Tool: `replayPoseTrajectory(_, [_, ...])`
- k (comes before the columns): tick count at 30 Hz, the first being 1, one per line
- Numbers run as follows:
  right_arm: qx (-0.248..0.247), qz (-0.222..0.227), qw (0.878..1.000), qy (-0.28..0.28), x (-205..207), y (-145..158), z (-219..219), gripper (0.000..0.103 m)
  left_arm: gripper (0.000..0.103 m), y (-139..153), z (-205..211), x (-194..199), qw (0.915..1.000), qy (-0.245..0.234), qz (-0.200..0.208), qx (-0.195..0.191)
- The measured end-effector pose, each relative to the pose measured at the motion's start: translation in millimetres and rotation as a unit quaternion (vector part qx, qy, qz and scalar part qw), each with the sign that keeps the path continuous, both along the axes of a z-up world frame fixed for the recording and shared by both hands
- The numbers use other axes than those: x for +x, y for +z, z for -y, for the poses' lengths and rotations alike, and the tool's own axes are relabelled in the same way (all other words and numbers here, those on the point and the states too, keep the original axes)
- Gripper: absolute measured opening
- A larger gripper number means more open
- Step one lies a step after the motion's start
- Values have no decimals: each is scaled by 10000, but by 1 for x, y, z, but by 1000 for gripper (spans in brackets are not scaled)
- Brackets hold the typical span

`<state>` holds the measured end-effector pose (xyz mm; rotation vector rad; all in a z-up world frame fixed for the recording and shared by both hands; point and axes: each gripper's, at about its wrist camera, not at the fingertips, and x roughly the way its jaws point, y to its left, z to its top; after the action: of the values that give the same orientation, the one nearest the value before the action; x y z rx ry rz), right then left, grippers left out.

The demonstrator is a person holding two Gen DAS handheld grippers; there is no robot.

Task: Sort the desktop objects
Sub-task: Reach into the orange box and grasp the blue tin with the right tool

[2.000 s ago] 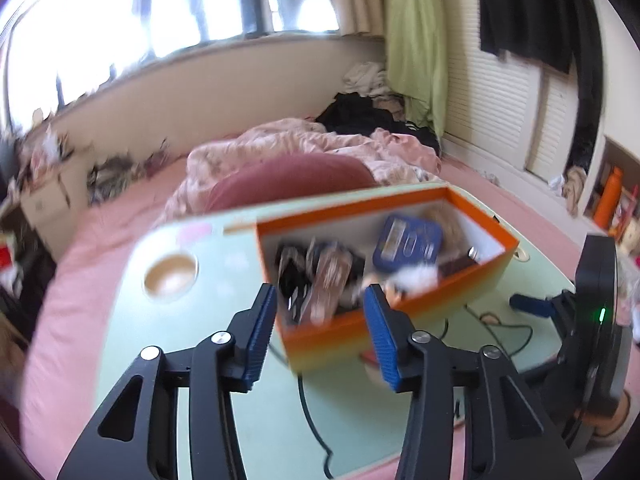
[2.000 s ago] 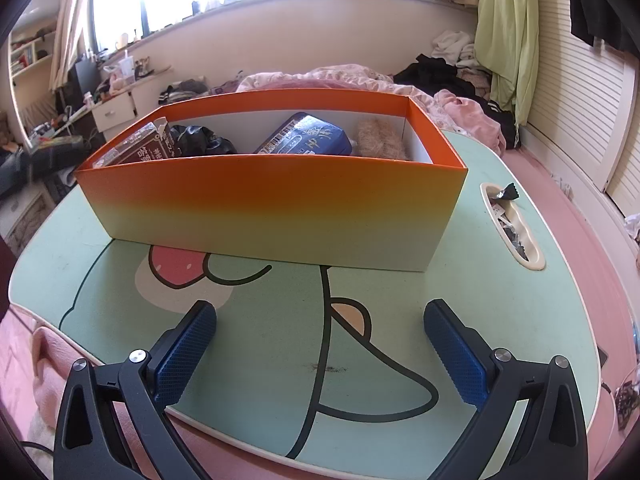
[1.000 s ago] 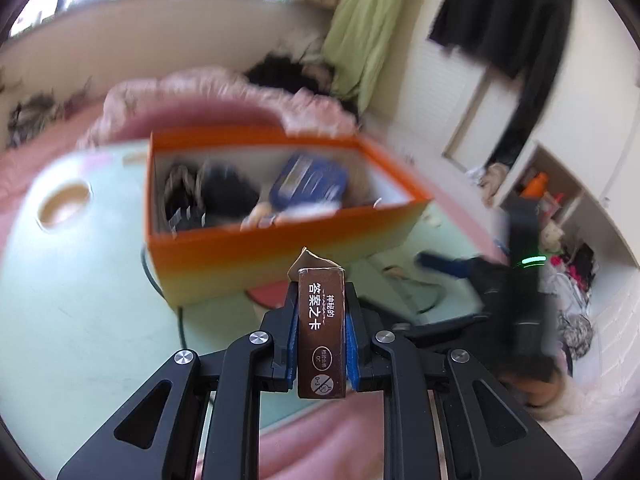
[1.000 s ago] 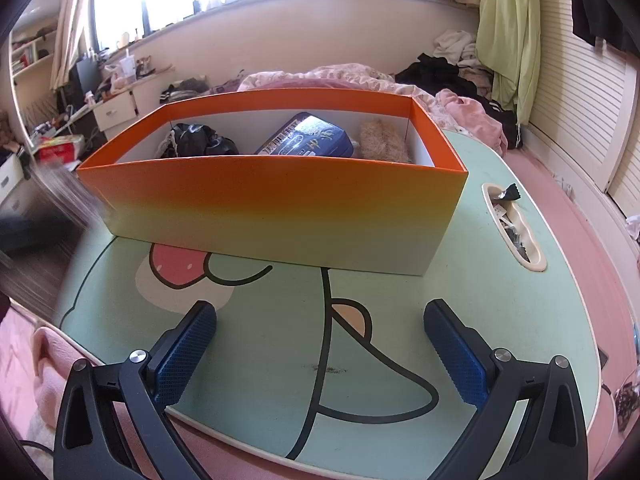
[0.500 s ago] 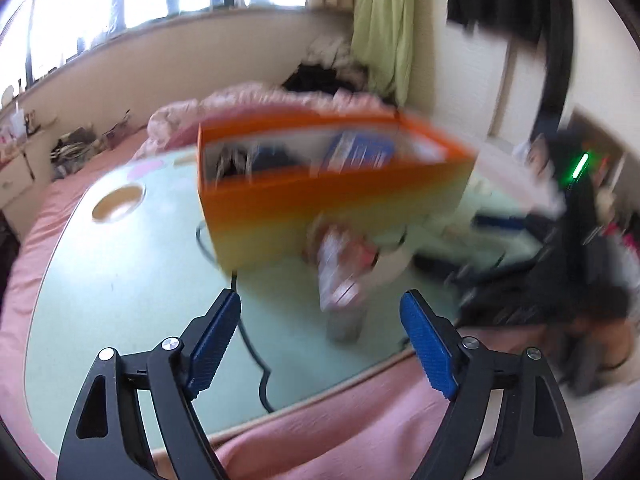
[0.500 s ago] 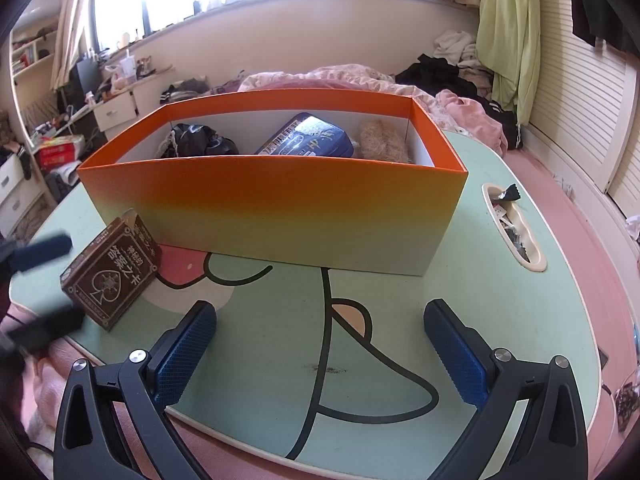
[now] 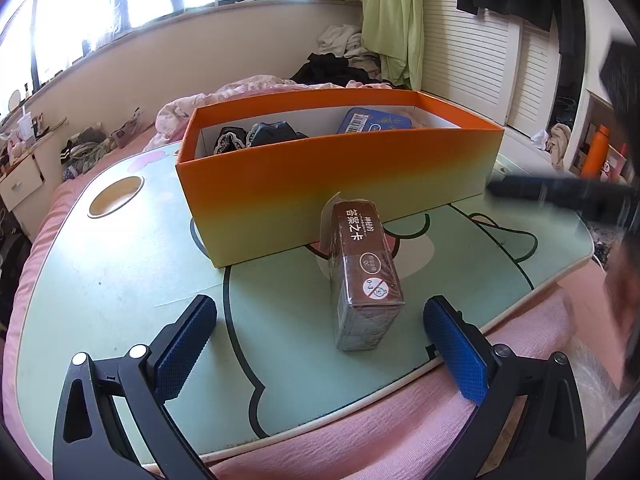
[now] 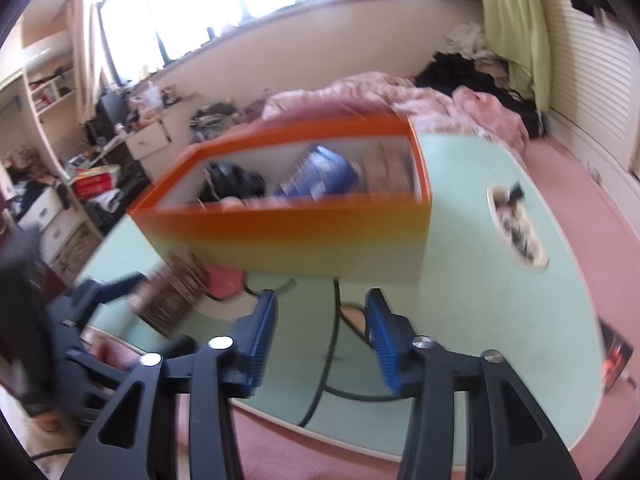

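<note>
Green tabletop (image 7: 120, 272) over pink bedding: from the left wrist, the left gripper (image 7: 320, 344) is opening wide, empty, at the near edge. Between its fingers' line stands the brown card box (image 7: 366, 268), just before the orange box (image 7: 340, 184). From the right wrist, blurred, the right gripper (image 8: 320, 340) is closing on nothing; bare tabletop lies right, toward the cup recess (image 8: 516, 228).

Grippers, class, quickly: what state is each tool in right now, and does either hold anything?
Left tool: jaws opening wide, the brown card box lies loose between them.
Right tool: jaws closing, nothing between them.
</note>
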<state>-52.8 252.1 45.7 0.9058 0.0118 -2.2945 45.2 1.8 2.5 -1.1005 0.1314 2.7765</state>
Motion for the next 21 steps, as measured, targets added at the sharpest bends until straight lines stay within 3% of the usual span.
replayPoseTrajectory(2, [-178, -118, 9998, -49, -18, 26, 3, 49, 103, 0, 0, 0, 10000, -1, -1, -1])
replayPoseTrajectory(3, [-147, 43, 9999, 48, -33, 35, 11, 55, 103, -1, 1, 0, 10000, -3, 0, -3])
replayPoseTrajectory(7, [-239, 1218, 9906, 576, -100, 42, 47, 57, 103, -2, -1, -1, 10000, 4, -1, -4])
replayPoseTrajectory(10, [471, 1301, 9891, 509, -129, 32, 74, 66, 103, -1, -1, -2, 10000, -1, -7, -4])
replayPoseTrajectory(14, [730, 1622, 9837, 267, -156, 17, 80, 66, 103, -3, -3, -3, 10000, 13, -12, -9])
replayPoseTrajectory(16, [826, 1865, 9778, 472, -162, 4, 80, 67, 103, -3, -3, -2, 10000, 13, -11, -10])
replayPoseTrajectory(19, [1274, 1589, 9769, 650, -153, 2, 90, 68, 103, -4, -3, -3, 10000, 13, -18, -13])
replayPoseTrajectory(21, [1219, 1639, 9760, 750, -149, 3, 90, 68, 103, -4, -3, -5, 10000, 15, -17, -7])
